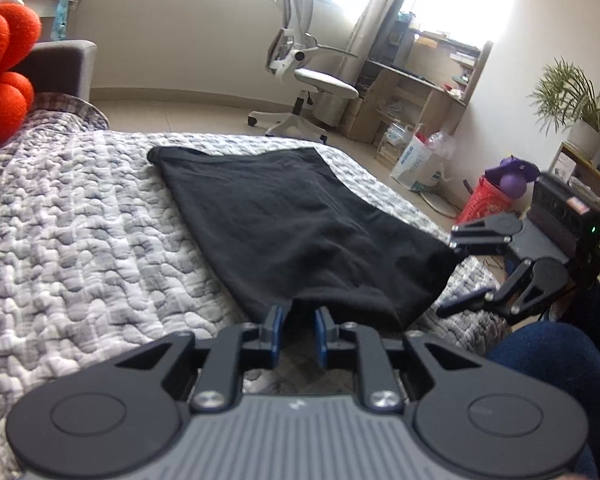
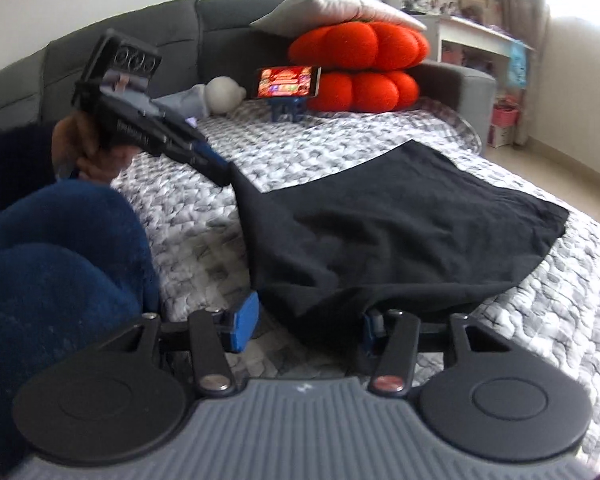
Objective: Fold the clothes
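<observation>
A bedroom, daylight coming in through a window behind a white office chair (image 1: 300, 60) and a wooden desk (image 1: 416, 88). A bed covered by a grey-and-white quilted bedspread (image 1: 80, 220) carries the work. A black garment (image 1: 292, 224) lies spread flat across the bedspread, reaching from the near edge toward the far edge, its near hem bunched and lifted slightly.

The left gripper (image 1: 299, 334) sits at the near edge of the bed with its blue-padded jaws a narrow gap apart; the garment's hem hangs just ahead of and between them, and the pads do not visibly press on it. The right gripper (image 2: 308, 326) stands with its jaws spread wide, a fold of the garment draped between them and over its right finger, not pinched.

Orange cushions (image 2: 360, 68) are stacked at the headboard end, with a lit phone (image 2: 288, 82) on a stand before them. A person's blue-clad knee (image 2: 60, 264) shows at the near edge.
</observation>
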Action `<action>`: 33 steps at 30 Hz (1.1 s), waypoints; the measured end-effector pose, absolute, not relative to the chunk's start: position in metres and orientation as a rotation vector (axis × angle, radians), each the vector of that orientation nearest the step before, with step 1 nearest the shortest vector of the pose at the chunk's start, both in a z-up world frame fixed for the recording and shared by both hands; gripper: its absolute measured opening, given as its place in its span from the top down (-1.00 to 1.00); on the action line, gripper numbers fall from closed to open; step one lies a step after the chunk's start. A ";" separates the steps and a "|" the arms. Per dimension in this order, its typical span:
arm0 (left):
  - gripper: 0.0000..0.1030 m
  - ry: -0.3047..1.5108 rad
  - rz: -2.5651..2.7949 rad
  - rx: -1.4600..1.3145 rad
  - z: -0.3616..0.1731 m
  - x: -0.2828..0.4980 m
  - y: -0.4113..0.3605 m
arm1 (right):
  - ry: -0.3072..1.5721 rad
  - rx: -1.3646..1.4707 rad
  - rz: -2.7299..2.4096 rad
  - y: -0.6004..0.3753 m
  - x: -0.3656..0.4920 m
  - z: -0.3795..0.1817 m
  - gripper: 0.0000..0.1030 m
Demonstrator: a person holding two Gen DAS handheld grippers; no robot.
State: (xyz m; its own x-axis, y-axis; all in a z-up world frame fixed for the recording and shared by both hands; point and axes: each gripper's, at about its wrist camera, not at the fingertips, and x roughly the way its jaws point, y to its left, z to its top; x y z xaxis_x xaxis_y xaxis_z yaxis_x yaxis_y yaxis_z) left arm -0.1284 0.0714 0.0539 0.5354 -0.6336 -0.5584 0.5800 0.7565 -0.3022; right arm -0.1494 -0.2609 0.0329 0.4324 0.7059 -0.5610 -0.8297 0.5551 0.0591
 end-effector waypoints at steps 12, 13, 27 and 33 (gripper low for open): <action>0.50 0.703 -0.820 -0.128 0.051 -0.102 0.033 | 0.582 -0.259 1.001 -0.253 -0.150 0.020 -0.07; 0.51 0.725 -0.827 -0.107 0.046 -0.098 0.025 | 0.584 -0.265 1.002 -0.252 -0.150 0.020 -0.07; 0.68 0.818 -0.793 -0.088 0.014 -0.084 0.014 | 0.502 -0.127 1.021 -0.278 -0.145 0.034 -0.12; 0.68 0.816 -0.802 -0.086 0.013 -0.085 0.018 | 0.534 -0.148 1.057 -0.271 -0.125 0.027 -0.44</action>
State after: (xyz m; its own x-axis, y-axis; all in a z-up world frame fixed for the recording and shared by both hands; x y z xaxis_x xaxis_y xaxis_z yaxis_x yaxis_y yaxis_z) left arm -0.0849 0.0182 0.0125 0.4143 -0.6685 -0.6176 0.6060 0.7089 -0.3609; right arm -0.1253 -0.2711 0.0268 0.3779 0.7883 -0.4855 -0.8585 0.4947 0.1349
